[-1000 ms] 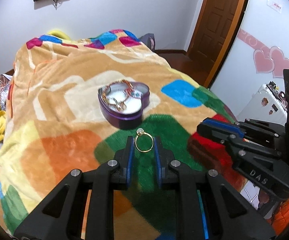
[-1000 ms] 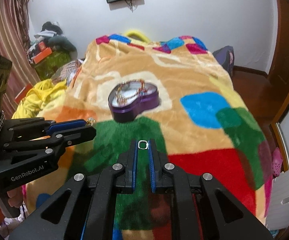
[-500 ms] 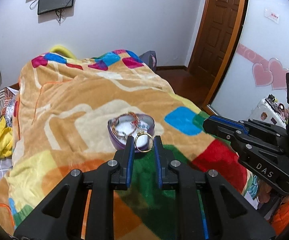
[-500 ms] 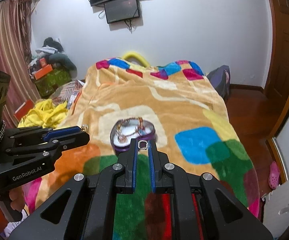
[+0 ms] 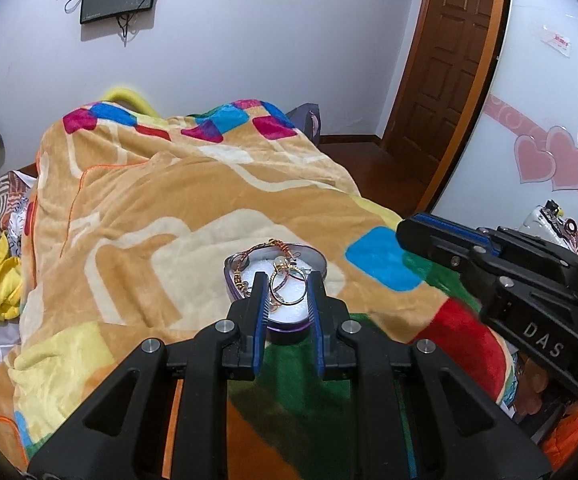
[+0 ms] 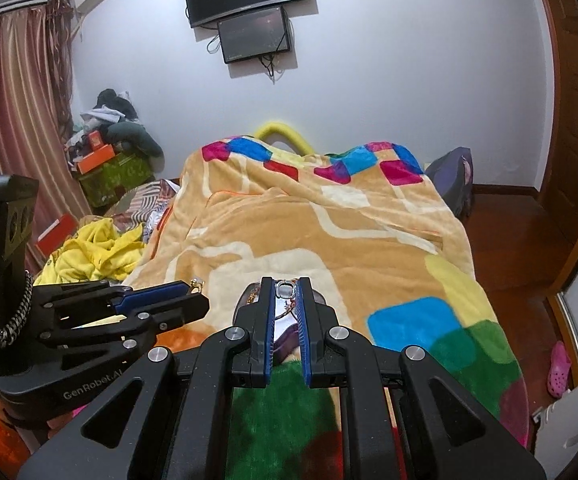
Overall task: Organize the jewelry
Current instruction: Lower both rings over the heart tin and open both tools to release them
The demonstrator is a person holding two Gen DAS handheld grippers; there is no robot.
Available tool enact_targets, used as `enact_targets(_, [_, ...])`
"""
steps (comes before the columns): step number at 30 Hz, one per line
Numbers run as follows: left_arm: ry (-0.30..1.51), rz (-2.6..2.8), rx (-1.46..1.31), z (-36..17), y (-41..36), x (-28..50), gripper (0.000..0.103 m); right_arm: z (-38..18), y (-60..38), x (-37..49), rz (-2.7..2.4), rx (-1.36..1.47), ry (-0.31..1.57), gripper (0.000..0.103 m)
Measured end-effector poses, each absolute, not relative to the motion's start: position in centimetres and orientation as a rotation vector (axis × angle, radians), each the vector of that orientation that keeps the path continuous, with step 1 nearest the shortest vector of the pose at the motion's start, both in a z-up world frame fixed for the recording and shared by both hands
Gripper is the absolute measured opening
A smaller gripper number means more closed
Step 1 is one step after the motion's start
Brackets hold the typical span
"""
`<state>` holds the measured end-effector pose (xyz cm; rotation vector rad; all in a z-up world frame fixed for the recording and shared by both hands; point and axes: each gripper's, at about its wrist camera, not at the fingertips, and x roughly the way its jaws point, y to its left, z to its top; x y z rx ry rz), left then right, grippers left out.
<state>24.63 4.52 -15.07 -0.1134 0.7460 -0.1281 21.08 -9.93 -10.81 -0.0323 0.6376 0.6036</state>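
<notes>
1. Compared with a second earlier, both claws had risen; the purple box (image 5: pixel 285 322), previously ahead of the tips, lay directly behind them, and more wall and door (image 5: pixel 455 64) were visible.
2. The left claw (image 5: pixel 287 286) was closed on a gold ring (image 5: pixel 289 286), held upright between its blue pads above the box.
3. The right claw (image 6: pixel 285 292) was nearly shut, pinching a small silver ring (image 6: pixel 286 289) at its tips.
4. Both claws pointed downward toward the bed, side by side but apart.
5. The box sat on the patterned blanket (image 5: pixel 177 208), holding chains on a white lining.
6. A yellow garment (image 6: pixel 97 252) lay left of the bed; two screens (image 6: pixel 249 4) hung on the far wall.
</notes>
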Motion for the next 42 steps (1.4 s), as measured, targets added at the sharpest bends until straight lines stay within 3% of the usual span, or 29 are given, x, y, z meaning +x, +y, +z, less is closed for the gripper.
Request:
enact_targets(13, [0.789,-0.114,-0.126,-17.1,6.1,27.3,0.018,-14.7,-8.8,23.9,0.629,-0.017,0.768,0.009])
enact_targets(42, [0.841,-0.17,-0.154,-19.0,7.1,31.5,0.018,-17.6,-6.2,26.6,0.666,-0.11,0.866,0.009])
